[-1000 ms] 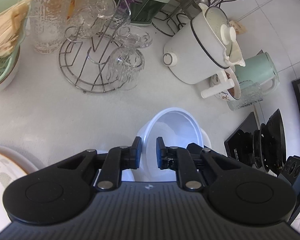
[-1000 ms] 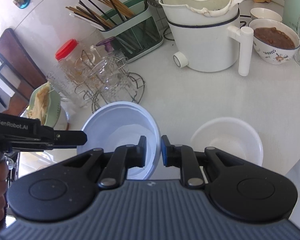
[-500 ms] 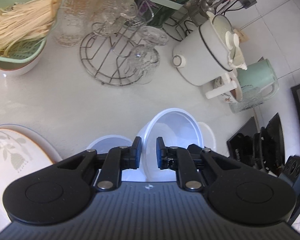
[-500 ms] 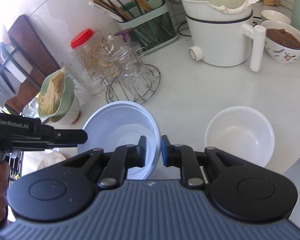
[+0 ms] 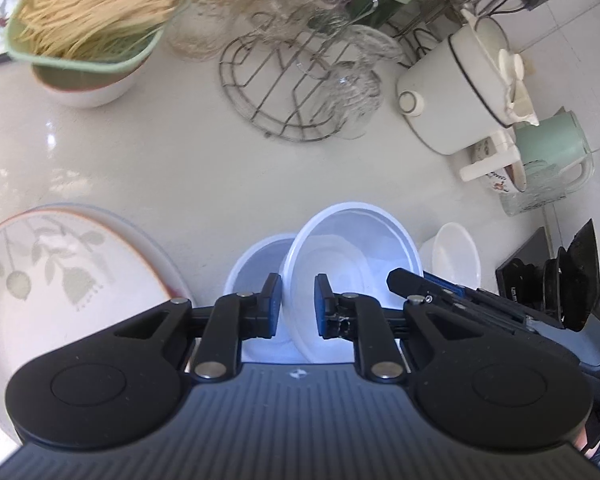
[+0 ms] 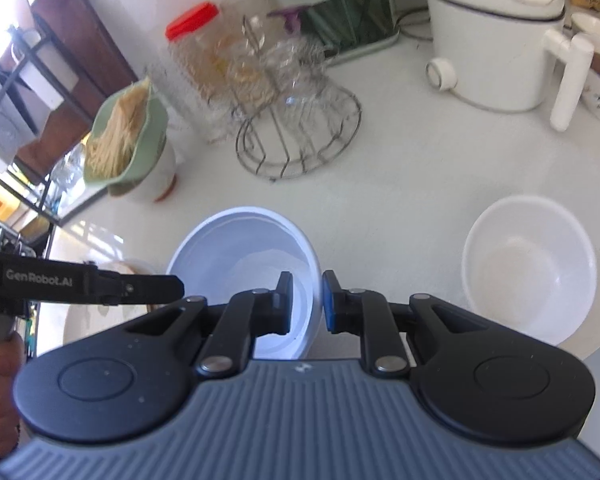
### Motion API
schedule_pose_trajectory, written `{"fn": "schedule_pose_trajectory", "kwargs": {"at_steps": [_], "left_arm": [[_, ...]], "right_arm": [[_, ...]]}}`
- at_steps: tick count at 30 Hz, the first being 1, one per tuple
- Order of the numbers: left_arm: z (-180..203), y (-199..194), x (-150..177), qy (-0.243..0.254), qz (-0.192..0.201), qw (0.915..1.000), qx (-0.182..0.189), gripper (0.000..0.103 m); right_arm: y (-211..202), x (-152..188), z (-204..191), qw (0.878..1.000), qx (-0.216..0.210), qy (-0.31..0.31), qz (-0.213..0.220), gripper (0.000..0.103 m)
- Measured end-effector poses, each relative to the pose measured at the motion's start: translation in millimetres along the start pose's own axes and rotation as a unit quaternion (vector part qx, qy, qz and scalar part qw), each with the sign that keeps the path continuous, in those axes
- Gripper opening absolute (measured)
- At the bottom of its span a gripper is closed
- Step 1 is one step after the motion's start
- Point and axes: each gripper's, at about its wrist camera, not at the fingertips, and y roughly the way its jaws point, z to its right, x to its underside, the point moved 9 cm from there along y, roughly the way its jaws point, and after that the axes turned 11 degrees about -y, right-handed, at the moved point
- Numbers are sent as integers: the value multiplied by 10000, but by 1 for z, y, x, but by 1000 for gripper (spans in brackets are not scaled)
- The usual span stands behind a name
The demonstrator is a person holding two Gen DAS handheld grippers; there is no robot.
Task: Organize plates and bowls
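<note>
A white bowl [image 5: 356, 248] [image 6: 244, 252] hangs tilted above the counter, held by both grippers. My left gripper [image 5: 296, 306] has the bowl's left rim between its pads, and its jaws are opening slightly. My right gripper [image 6: 306, 300] is shut on the right rim; in the left wrist view it [image 5: 394, 280] comes in from the right. The left gripper [image 6: 176, 286] reaches in from the left in the right wrist view. A second white bowl [image 5: 256, 264] sits just below and left of the held one. A third white bowl [image 5: 456, 256] [image 6: 528, 268] stands to the right.
A leaf-patterned plate [image 5: 40, 280] lies at the left. Behind stand a wire rack of glasses [image 5: 300, 92], a green colander of noodles [image 5: 92, 12] on a bowl, a white pot [image 5: 460, 92], a mint kettle [image 5: 552, 152] and a red-lidded jar [image 6: 196, 48].
Both grippers carried the held bowl leftwards and a little down over the counter. The second bowl and the patterned plate came into view beneath it; the third bowl now lies farther right.
</note>
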Motion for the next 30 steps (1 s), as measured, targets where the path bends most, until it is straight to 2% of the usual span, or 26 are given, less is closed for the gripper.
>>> {"fn": "schedule_pose_trajectory", "kwargs": {"at_steps": [10, 27, 30], "left_arm": [[-14, 0, 3, -58, -30, 10000, -54, 19], [-12, -7, 3, -49, -25, 10000, -58, 19], [-6, -15, 1, 84, 88, 9999, -11, 31]], "right_arm": [[14, 8, -14, 9998, -80, -79, -175, 20], [16, 13, -14, 9995, -16, 88, -303, 20], [14, 13, -18, 9996, 10, 5, -276, 20]]}}
